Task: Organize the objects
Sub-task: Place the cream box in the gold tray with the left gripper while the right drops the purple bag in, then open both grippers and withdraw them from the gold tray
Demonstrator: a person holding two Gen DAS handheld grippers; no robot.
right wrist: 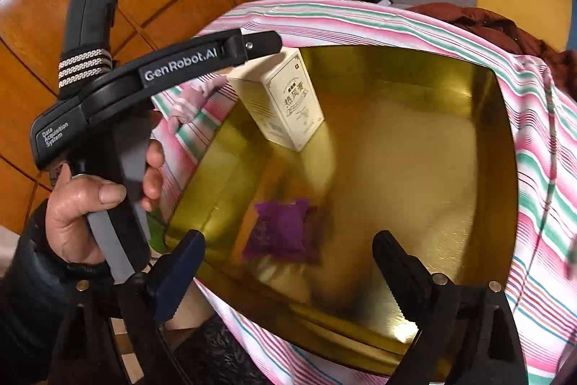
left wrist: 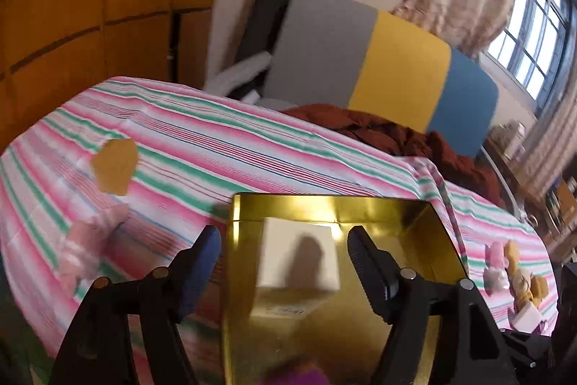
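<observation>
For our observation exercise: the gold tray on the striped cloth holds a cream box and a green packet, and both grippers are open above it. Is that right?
One detail is wrong: the packet in the gold tray is purple, as the right wrist view shows. The cream box and both open grippers, left and right, stand.

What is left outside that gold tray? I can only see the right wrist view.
Observer: A small heap of pink and yellow pieces lies on the striped cloth, to the right of the gold tray.
Operator: Anything on the other side?
Observer: Yes, a flat tan piece lies on the cloth, apart from the tray.
Operator: Is the left gripper holding something?
Observer: No. The left gripper is open, its fingers clear of the white box in the tray.
</observation>
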